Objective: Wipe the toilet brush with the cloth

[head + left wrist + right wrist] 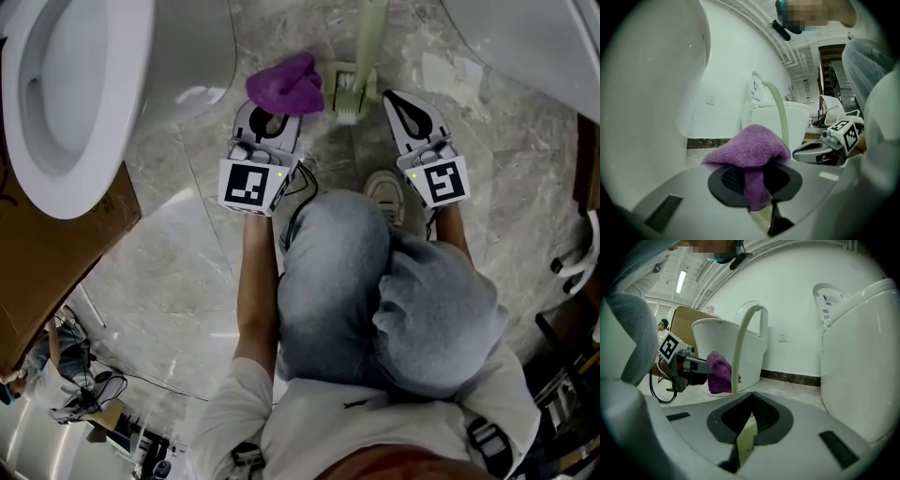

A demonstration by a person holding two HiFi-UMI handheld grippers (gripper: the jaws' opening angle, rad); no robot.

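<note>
Marble floor (187, 244); fuzzy cloth (284, 84), curved brush (367, 37)

Head view: pale green plastic toilet brush (351, 89) handle cut off @ top edge; white ceramic toilet bowl (131, 94) cropped top & left. Left gripper view: purple terry cloth (750, 147) hides brush's lower handle.
</note>
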